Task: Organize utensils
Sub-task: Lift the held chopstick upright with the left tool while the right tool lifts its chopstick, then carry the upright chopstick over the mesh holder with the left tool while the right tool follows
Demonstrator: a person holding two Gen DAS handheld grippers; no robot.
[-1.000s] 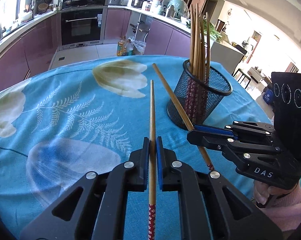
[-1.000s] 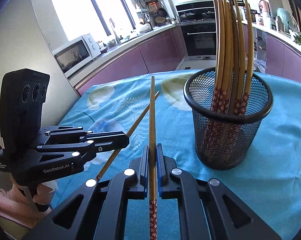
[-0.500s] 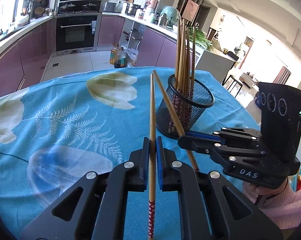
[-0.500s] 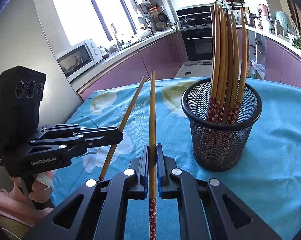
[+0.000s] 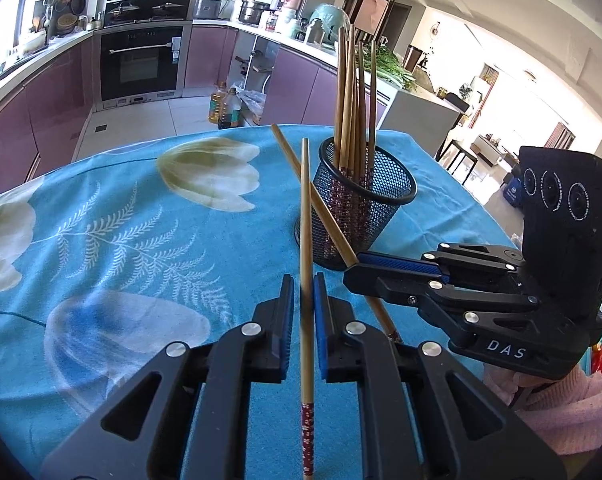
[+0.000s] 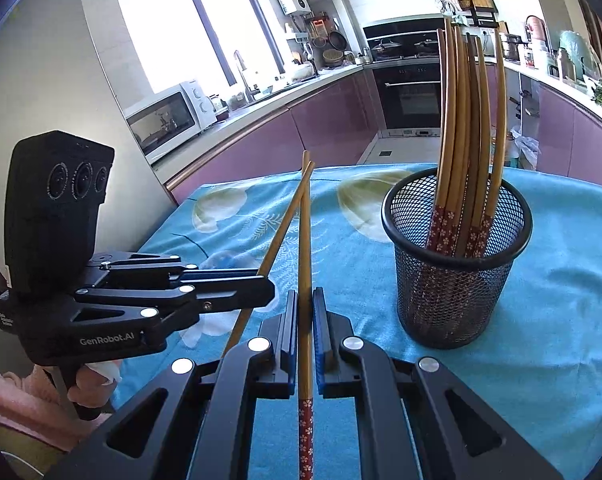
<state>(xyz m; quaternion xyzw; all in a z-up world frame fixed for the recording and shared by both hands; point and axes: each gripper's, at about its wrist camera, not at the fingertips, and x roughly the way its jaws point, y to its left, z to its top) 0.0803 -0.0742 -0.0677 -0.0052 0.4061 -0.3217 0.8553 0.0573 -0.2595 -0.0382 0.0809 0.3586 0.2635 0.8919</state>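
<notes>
A black mesh cup (image 5: 361, 208) (image 6: 457, 264) stands on the blue flowered tablecloth (image 5: 121, 240) and holds several wooden chopsticks (image 5: 353, 96) (image 6: 469, 120) upright. My left gripper (image 5: 303, 292) is shut on one wooden chopstick (image 5: 305, 216) with a red patterned end, pointing forward, left of the cup. My right gripper (image 6: 305, 304) is shut on another such chopstick (image 6: 305, 248); it shows in the left wrist view (image 5: 353, 268) with its chopstick (image 5: 321, 208) slanting in front of the cup. Both are above the cloth.
The table edge curves away behind the cup (image 5: 441, 152). Beyond are purple kitchen cabinets (image 5: 53, 96), an oven (image 5: 141, 64), oil bottles on the floor (image 5: 225, 108) and a microwave (image 6: 169, 120) on the counter.
Both grippers have pulled back and risen a little, so the cup looks smaller and farther. The two held chopsticks now cross in both views. Both grips stay shut.
</notes>
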